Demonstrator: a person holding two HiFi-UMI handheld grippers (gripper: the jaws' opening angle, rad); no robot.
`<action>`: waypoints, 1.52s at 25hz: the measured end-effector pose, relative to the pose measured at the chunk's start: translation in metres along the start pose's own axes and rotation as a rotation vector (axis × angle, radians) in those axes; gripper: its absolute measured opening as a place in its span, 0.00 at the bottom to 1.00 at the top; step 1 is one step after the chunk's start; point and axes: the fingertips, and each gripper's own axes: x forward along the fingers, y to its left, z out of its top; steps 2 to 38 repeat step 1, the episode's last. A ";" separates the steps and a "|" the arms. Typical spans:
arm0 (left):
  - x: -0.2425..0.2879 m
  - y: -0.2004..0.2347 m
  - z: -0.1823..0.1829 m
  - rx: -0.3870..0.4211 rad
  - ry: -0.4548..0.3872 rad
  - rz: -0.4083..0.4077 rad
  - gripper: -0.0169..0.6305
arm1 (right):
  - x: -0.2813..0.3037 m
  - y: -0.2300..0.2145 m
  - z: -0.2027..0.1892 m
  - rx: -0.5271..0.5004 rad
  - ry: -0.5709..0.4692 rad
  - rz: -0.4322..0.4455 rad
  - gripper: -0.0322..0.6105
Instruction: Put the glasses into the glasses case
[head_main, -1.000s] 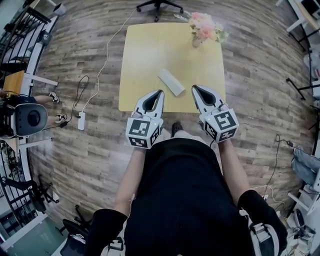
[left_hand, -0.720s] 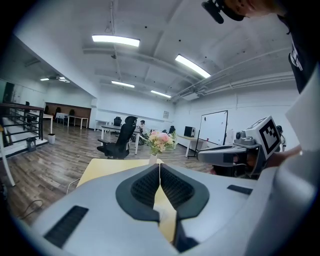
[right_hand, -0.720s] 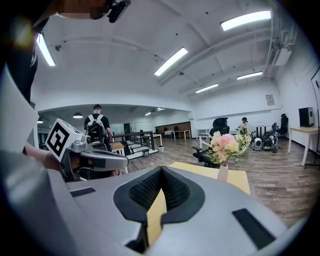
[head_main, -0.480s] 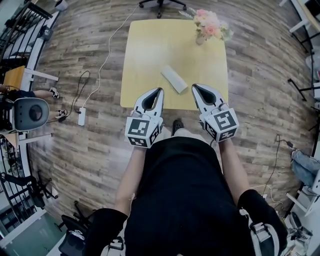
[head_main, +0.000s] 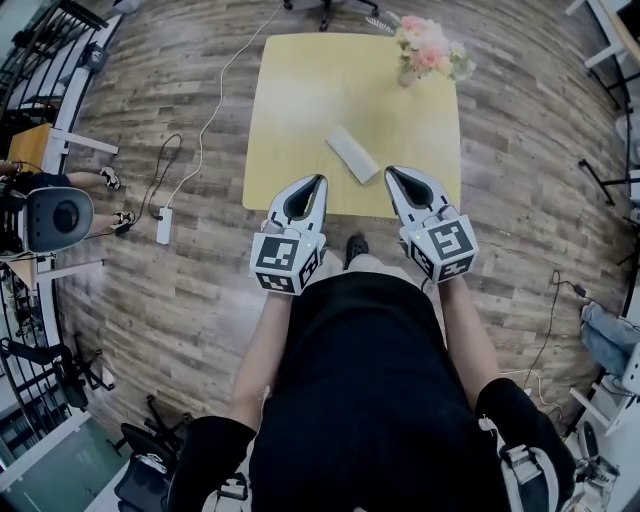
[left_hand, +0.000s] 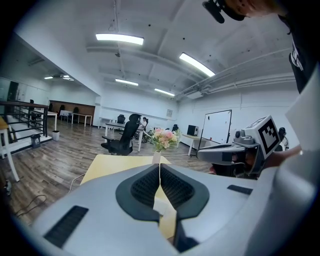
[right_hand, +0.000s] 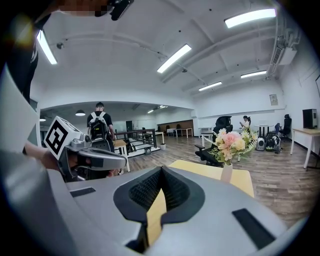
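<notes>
Glasses case (head_main: 352, 155) lies on the yellow table (head_main: 300, 100) near its front edge, apparently closed. No glasses are visible, so whether they are inside cannot be told. Left gripper (head_main: 319, 181) and right gripper (head_main: 389, 171) are both clenched on nothing, clear of the case. Judgement: task either not begun or already finished.

Quick count at the table

There was one square yellow wooden table (head_main: 300, 110), one pale grey oblong glasses case (head_main: 352, 154), one vase of pink flowers (head_main: 425, 55), and two grey grippers: left gripper (head_main: 321, 182), right gripper (head_main: 390, 172).
</notes>
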 end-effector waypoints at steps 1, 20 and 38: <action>0.001 0.001 -0.001 -0.001 0.000 0.001 0.06 | 0.001 0.000 -0.001 0.000 0.000 0.000 0.07; 0.001 0.001 -0.001 -0.001 0.000 0.001 0.06 | 0.001 0.000 -0.001 0.000 0.000 0.000 0.07; 0.001 0.001 -0.001 -0.001 0.000 0.001 0.06 | 0.001 0.000 -0.001 0.000 0.000 0.000 0.07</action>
